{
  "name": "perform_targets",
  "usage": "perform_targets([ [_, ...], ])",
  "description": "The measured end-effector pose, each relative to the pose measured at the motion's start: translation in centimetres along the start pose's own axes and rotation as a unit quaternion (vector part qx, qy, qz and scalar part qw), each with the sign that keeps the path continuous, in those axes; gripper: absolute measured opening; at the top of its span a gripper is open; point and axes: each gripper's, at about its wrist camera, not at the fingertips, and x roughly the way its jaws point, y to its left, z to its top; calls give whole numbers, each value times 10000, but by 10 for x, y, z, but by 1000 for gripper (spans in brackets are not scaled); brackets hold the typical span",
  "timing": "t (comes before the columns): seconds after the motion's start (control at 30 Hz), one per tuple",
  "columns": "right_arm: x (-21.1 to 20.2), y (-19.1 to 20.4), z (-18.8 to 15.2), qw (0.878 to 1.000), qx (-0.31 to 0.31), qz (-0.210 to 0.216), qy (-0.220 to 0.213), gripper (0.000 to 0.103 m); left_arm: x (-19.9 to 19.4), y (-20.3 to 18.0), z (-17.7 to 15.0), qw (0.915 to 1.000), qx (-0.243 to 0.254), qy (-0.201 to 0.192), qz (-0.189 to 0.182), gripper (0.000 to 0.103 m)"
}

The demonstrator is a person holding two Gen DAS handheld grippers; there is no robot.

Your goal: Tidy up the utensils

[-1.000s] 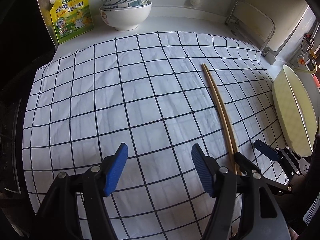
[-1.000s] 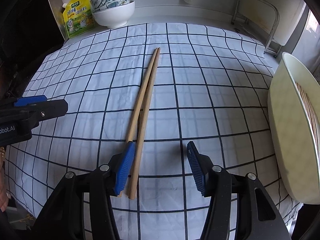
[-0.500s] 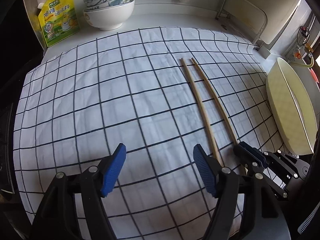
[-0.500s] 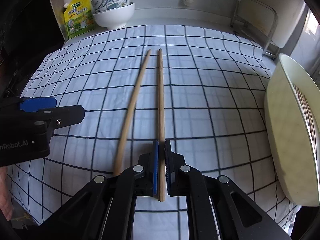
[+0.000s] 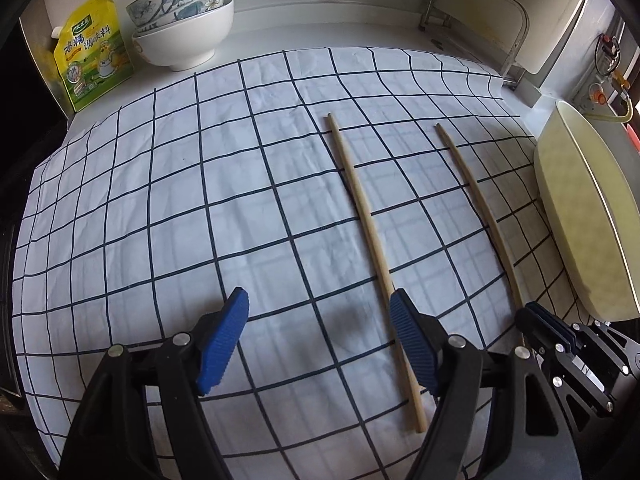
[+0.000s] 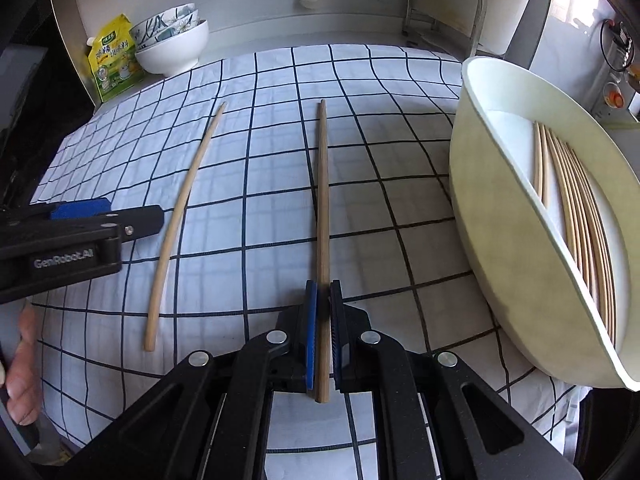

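The right gripper (image 6: 323,320) was clenched on one wooden chopstick (image 6: 322,216), its blue ribbed pads pressed to the thicker end, the slim shaft running straight ahead over the checked cloth (image 6: 360,184). The left gripper (image 5: 320,332) stood wide, nothing between its fingers; its jaws had just been opening a little further. Its right pad was just beside the second chopstick (image 5: 368,232), which lay loose on the cloth and passed along that finger's outer side, not gripped. The two chopsticks lay well apart, roughly parallel. To the right of the cloth sat a pale oval tray (image 6: 492,216) with a raised rim, near the held chopstick's side; inside it a bundle of chopsticks (image 6: 576,216) lay lengthwise, side by side. At the far left of the counter stood stacked bowls (image 5: 184,32), a plain white one under patterned ones, and beside them a yellow seasoning pouch (image 5: 94,56) leaned upright against the wall. A metal rack (image 5: 476,12) stood at the far right. The cloth was white with a dark grid and lightly creased. In the right wrist view a person's hand (image 6: 20,356) showed at the lower left edge, below the left gripper's black body.
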Motion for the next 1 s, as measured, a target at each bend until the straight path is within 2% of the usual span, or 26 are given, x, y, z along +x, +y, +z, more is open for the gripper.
perform_targets([
  [0.03, -1, 0, 0, 10000, 27, 27, -15, 8, 0, 0, 1, 10000, 4, -14, 11, 72],
  [0.1, -1, -2, 3, 9999, 110, 74, -81, 25, -1, -1, 2, 10000, -2, -57, 36, 72],
  [0.13, -2, -2, 4, 9998, 130, 78, -119, 27, -1, 0, 2, 10000, 3, -79, 43, 72],
  [0.63, 18, -5, 24, 9998, -81, -98, -164, 30, 17, -9, 14, 9998, 30, -93, 177, 72],
  [0.7, 19, -3, 25, 9996, -166, -133, -193, 30, 18, -10, 14, 9997, 70, -108, 206, 69],
  [0.8, 19, 0, 25, 9993, -249, -158, -210, 26, 17, -14, 14, 9995, 142, -135, 231, 59],
  [0.83, 19, 1, 25, 9993, -271, -136, -210, 24, 16, -15, 14, 9995, 177, -146, 218, 51],
  [0.9, 20, 5, 25, 9991, -336, -122, -215, 13, 15, -18, 15, 9995, 230, -138, 169, 37],
  [0.97, 20, 7, 26, 9990, -393, -121, -202, 7, 13, -21, 15, 9993, 324, -121, 110, 13],
  [1.0, 21, 7, 27, 9990, -386, -101, -187, 7, 13, -23, 15, 9993, 365, -87, 71, 9],
])
